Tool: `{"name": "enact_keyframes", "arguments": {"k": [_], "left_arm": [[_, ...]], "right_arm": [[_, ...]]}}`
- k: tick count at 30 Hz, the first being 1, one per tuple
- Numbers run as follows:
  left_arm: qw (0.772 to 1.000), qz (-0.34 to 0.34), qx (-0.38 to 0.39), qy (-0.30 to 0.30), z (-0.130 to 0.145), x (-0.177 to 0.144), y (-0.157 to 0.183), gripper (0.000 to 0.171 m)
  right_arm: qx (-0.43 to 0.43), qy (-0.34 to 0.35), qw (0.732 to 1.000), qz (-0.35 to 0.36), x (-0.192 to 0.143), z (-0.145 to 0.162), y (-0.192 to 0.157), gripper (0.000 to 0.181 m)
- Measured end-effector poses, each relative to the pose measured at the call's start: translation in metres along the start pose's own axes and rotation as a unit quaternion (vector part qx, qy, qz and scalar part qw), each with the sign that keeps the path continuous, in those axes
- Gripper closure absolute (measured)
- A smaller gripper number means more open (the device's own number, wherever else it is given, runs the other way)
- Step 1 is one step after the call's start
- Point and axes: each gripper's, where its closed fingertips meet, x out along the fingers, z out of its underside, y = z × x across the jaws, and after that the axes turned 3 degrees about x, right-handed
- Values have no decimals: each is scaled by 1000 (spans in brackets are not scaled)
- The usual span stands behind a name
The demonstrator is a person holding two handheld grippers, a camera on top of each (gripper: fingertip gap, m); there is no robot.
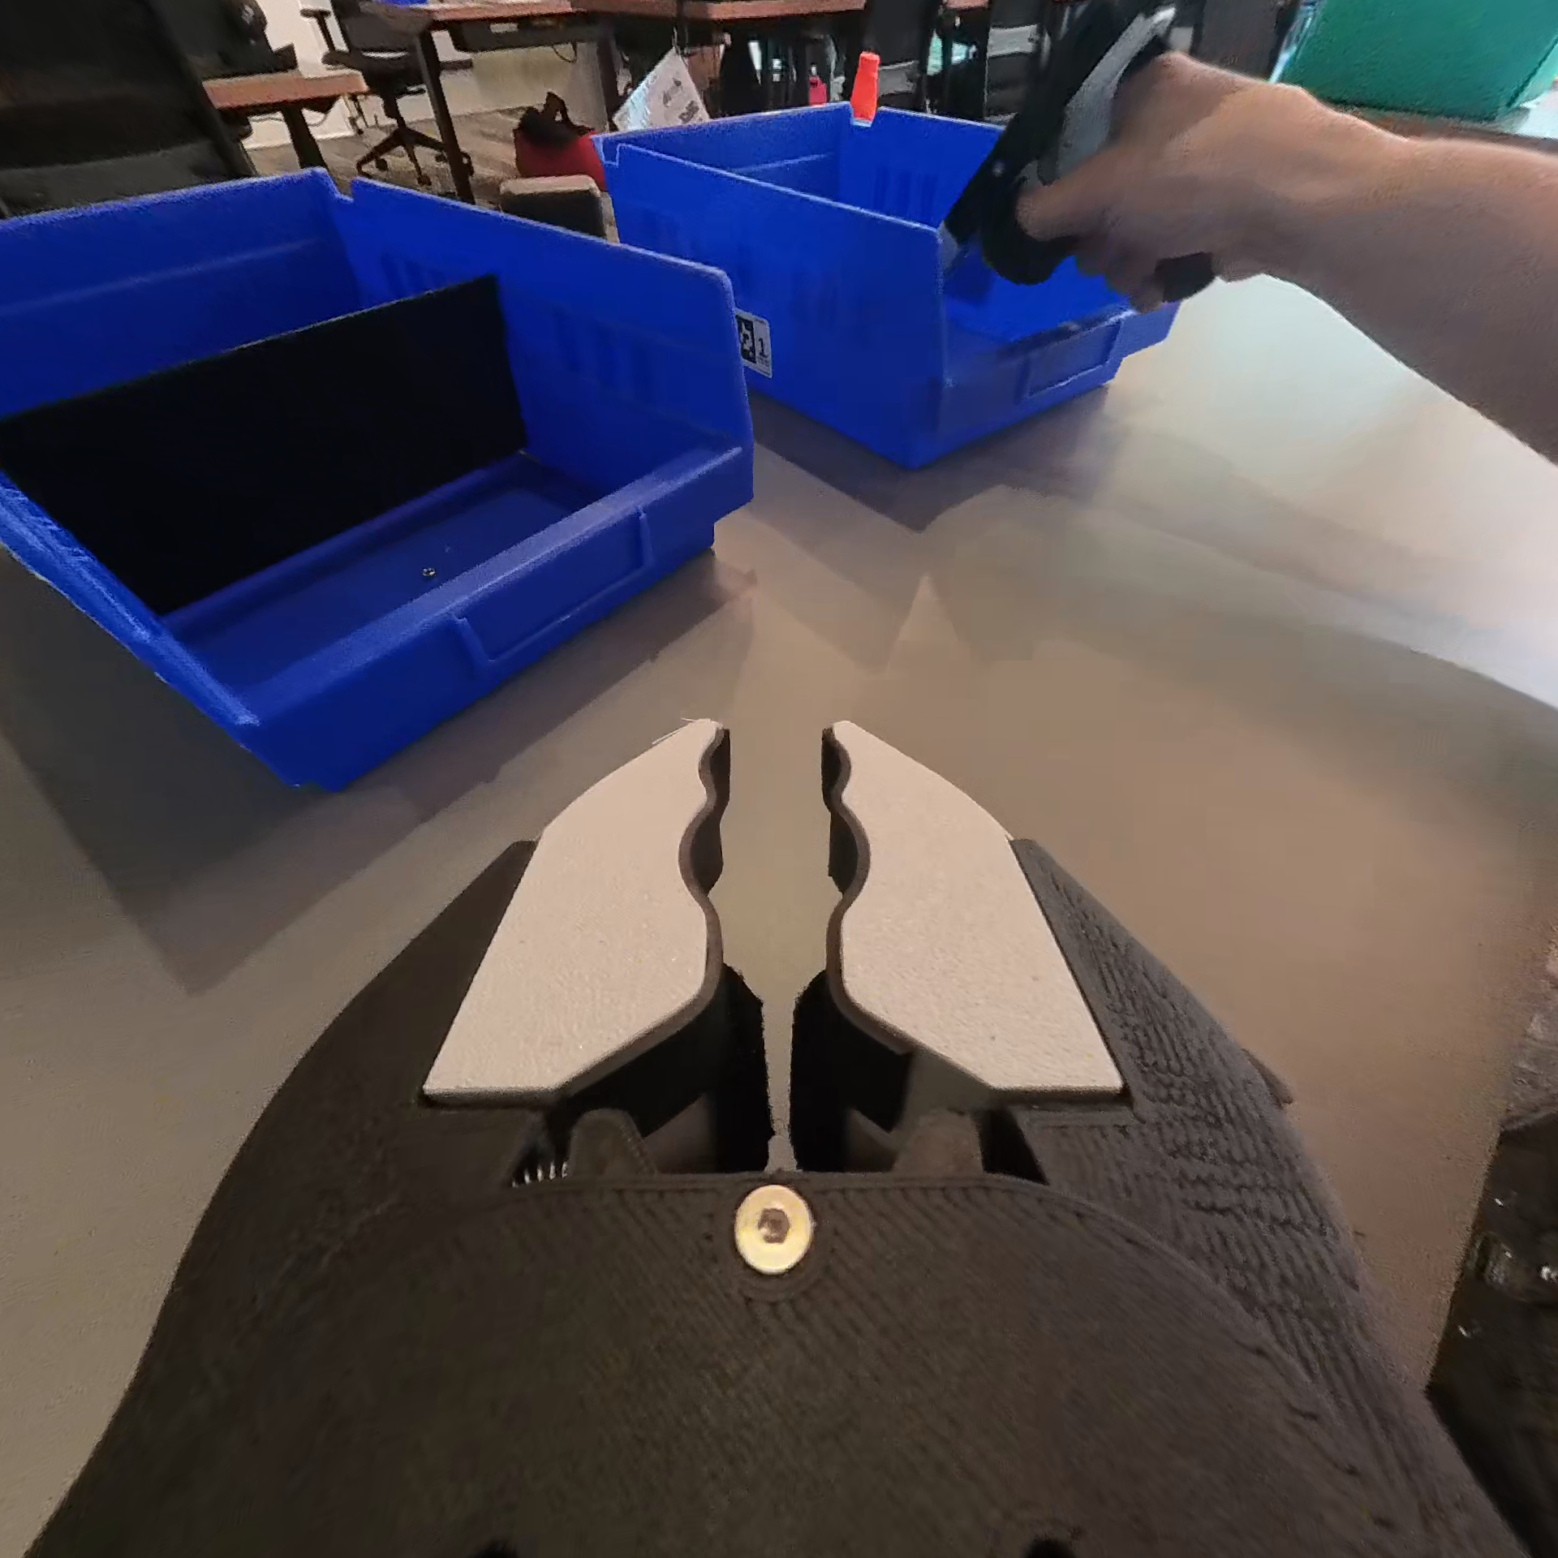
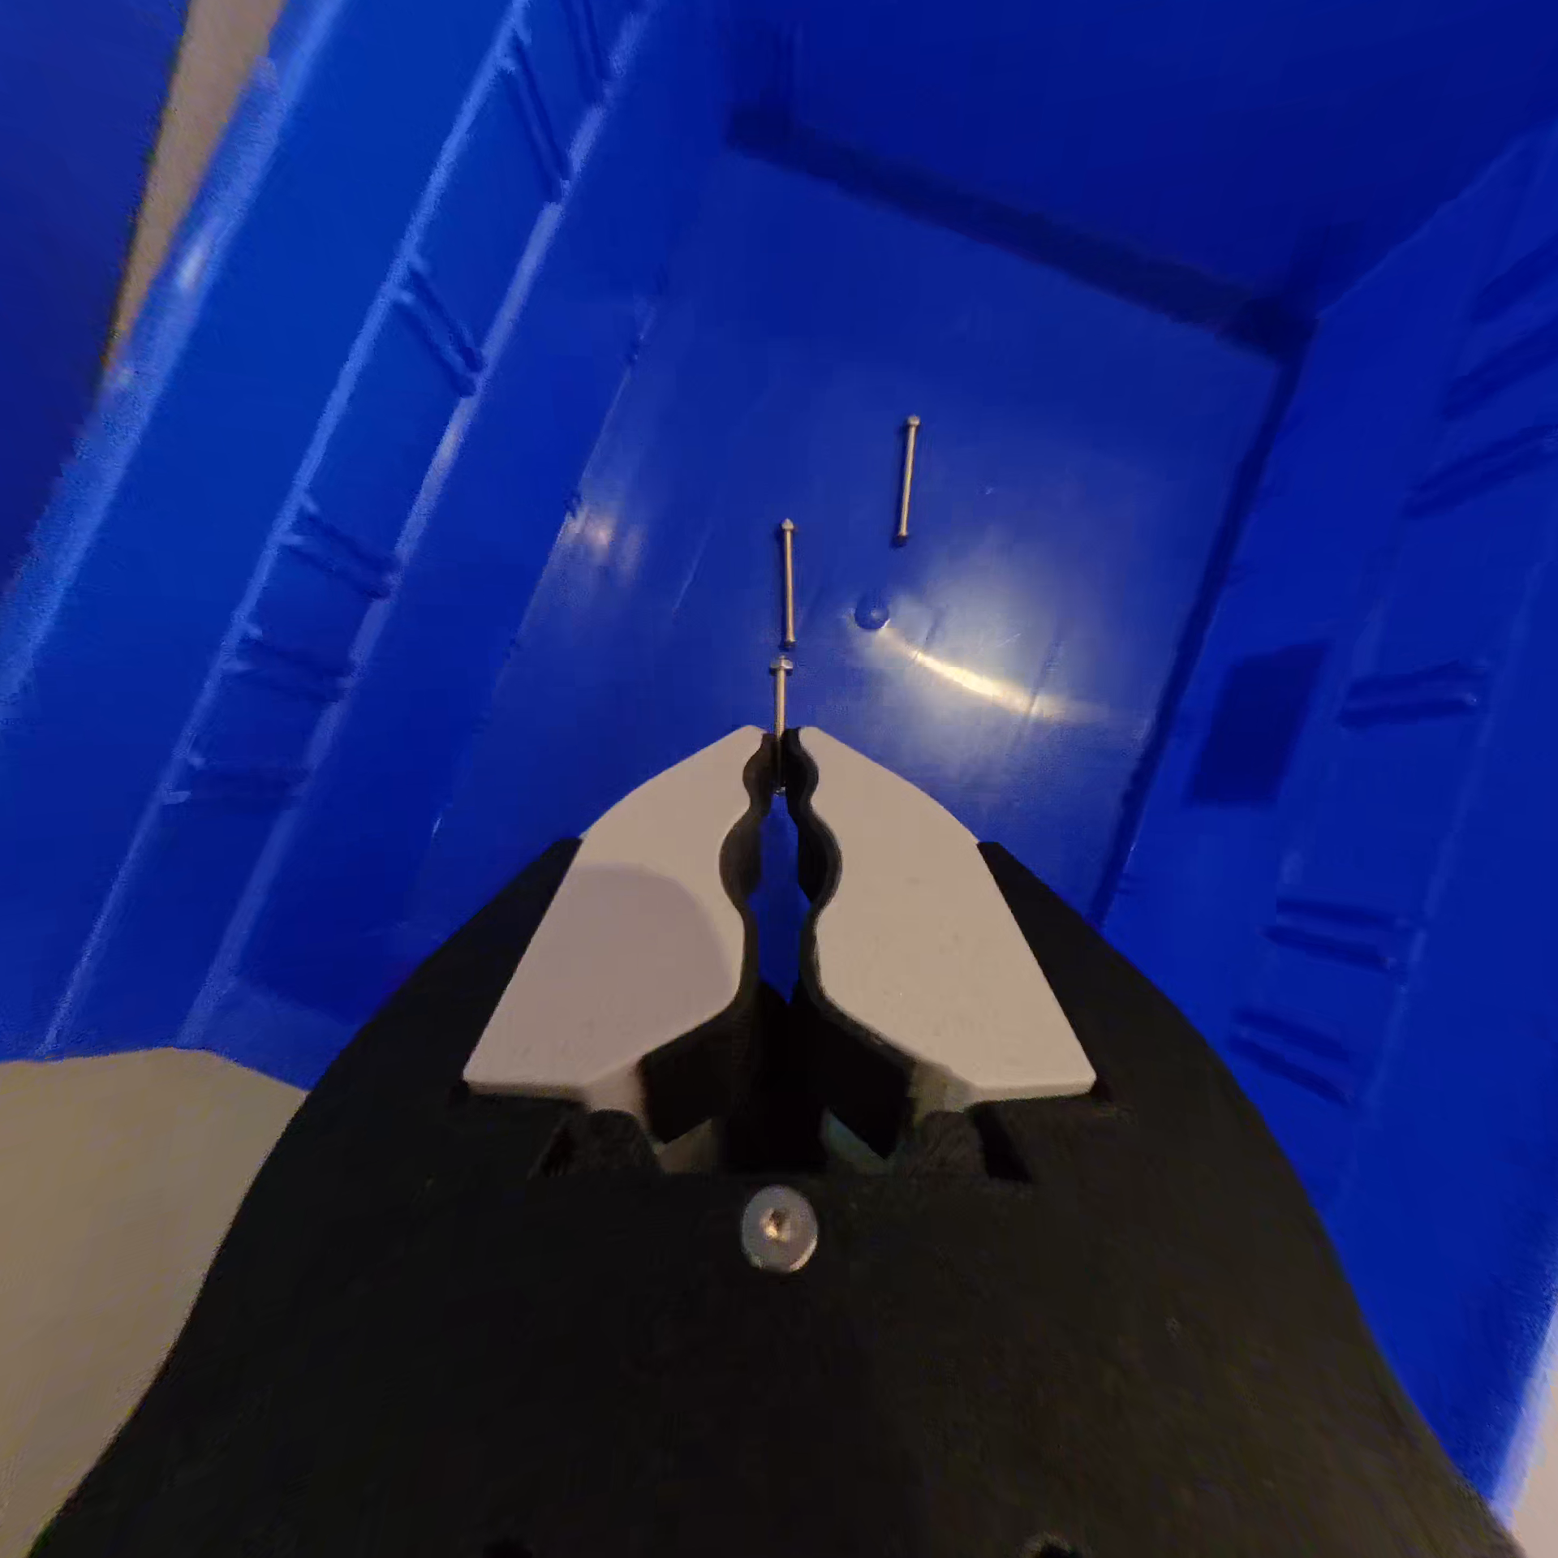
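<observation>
My right gripper (image 2: 782, 733) is inside a blue bin (image 2: 1054, 253) and is shut on a thin silver bolt (image 2: 780, 695) that sticks out forward from its fingertips, head away from me. Two more long silver bolts (image 2: 788, 582) (image 2: 907, 476) lie on the bin floor beyond it. In the left wrist view a hand holds that gripper (image 1: 1003, 228) tilted down into the far right blue bin (image 1: 843, 278). My left gripper (image 1: 774, 733) is open with nothing between its fingers, above the grey table (image 1: 1096, 632), just right of the near left blue bin (image 1: 379, 548).
The near left bin holds a black divider panel (image 1: 270, 438) and a tiny metal part (image 1: 428, 572) on its floor. Chairs and desks stand behind the table. A dark object (image 1: 1509, 1315) sits at the right edge. There is about 35 cm between the tips of the two grippers.
</observation>
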Motion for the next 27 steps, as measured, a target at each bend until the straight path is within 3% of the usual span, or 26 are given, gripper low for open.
{"name": "enact_keyframes", "arguments": {"k": [6, 19, 22, 27], "left_arm": [[1000, 4, -3, 1, 0, -1, 0, 153], [1000, 6, -7, 14, -5, -8, -3, 155], [1000, 6, -9, 16, -7, -9, -4, 155], [1000, 4, -9, 21, -9, -12, -6, 156]], "right_arm": [[43, -101, 994, -7, 23, 8, 14, 178], [56, -149, 987, -16, 35, 16, 17, 178], [61, -165, 984, -23, 35, 17, 16, 174], [60, -160, 985, -1, 34, 11, 23, 150]]}}
